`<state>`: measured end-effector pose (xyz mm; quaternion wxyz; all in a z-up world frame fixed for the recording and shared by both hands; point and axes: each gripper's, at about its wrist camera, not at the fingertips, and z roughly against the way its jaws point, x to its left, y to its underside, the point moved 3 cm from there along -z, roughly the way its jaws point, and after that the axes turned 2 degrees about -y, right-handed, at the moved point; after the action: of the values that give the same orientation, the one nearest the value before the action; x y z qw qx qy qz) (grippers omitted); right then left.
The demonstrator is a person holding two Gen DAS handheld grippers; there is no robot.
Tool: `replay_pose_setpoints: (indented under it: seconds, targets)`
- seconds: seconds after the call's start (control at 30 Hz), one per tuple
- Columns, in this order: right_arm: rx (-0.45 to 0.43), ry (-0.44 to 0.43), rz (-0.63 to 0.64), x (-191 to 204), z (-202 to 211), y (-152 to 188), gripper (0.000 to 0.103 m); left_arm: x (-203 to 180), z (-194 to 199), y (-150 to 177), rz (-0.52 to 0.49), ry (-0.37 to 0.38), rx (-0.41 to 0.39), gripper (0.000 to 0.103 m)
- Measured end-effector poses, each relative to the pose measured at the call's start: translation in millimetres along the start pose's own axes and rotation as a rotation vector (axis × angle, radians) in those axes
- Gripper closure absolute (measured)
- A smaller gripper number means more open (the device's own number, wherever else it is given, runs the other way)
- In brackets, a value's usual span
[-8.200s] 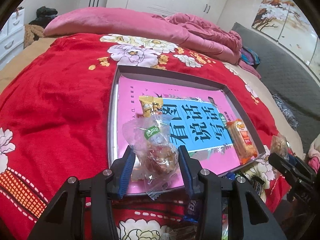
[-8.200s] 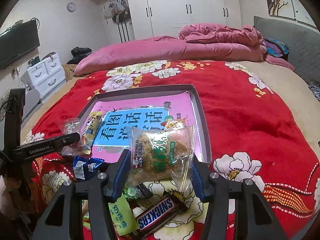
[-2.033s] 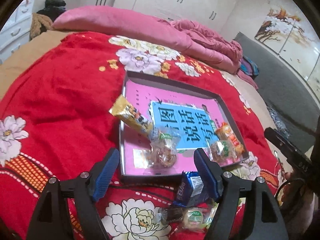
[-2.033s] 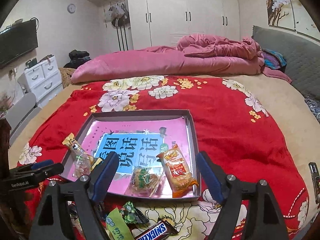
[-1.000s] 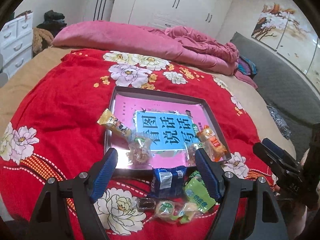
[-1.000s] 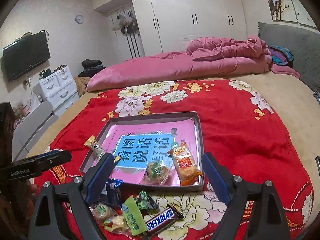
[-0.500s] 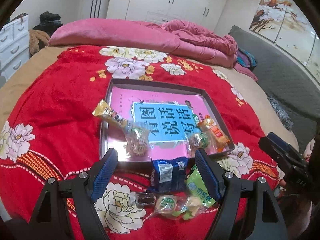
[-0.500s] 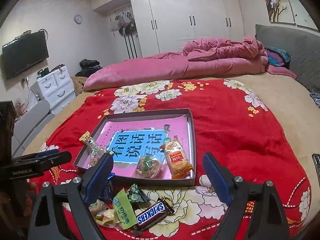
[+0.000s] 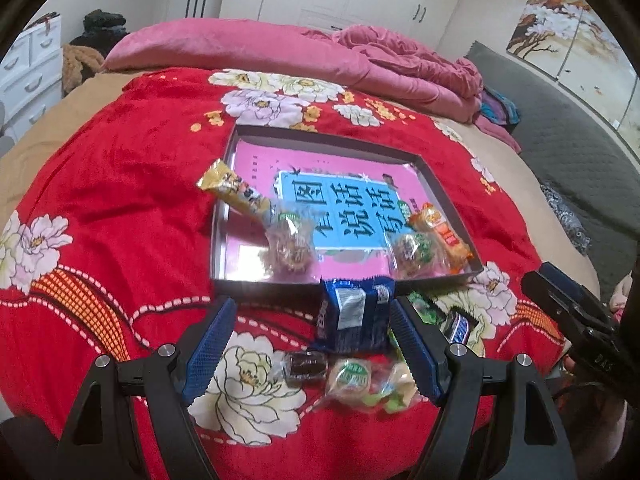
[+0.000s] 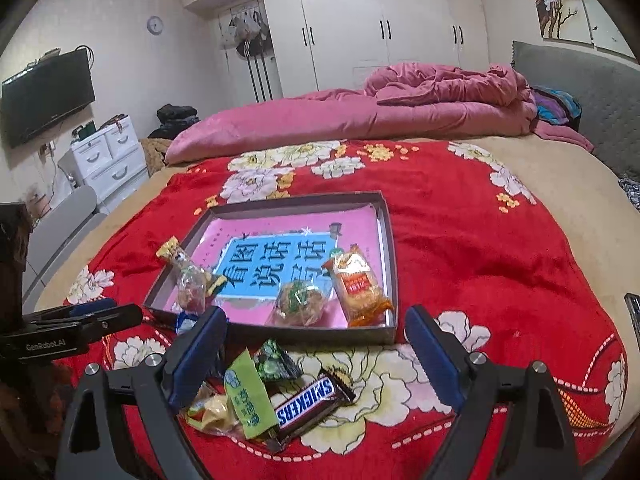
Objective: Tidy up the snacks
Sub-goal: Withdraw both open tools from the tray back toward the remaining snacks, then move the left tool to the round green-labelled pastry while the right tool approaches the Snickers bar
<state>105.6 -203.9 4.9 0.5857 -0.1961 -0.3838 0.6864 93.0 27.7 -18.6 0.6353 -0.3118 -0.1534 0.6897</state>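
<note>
A grey tray (image 9: 219,216) (image 10: 391,264) with a pink and blue liner lies on the red floral blanket. Inside it are a yellow bar (image 9: 234,194), a clear-wrapped cake (image 9: 289,246), a green-labelled cake (image 10: 300,299) and an orange packet (image 10: 356,284). In front of the tray lie a blue packet (image 9: 354,316), a Snickers bar (image 10: 310,402), a light green packet (image 10: 246,394), a dark green packet (image 10: 274,362) and small candies (image 9: 348,376). My left gripper (image 9: 312,344) is open, over the blue packet. My right gripper (image 10: 316,354) is open, over the loose snacks.
A rolled pink quilt (image 10: 360,120) lies across the far side of the bed. A grey padded headboard (image 10: 600,92) is at the right. White drawers (image 10: 104,156) and a wall television (image 10: 44,96) stand at the left. The bed's near edge is just below the loose snacks.
Both grippers let go of their cakes, which now lie in the tray, and pulled back open. In the last second both have come down and closer to the loose snacks.
</note>
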Motion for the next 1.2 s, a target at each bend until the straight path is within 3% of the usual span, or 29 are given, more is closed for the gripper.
replay_pose_setpoints:
  seconds: [0.87,1.13,1.2]
  targets:
    - [0.121,0.030,-0.061,-13,-12,29,0.012,-13,-23,44,-0.064,0.023,0.112,0.023]
    - [0.170,0.049,-0.079,-19,-19,36,0.012,-16,-33,53,-0.073,0.047,0.160,0.045]
    - [0.189,0.051,-0.083,-19,-22,39,0.012,-18,-34,54,-0.079,0.047,0.165,0.046]
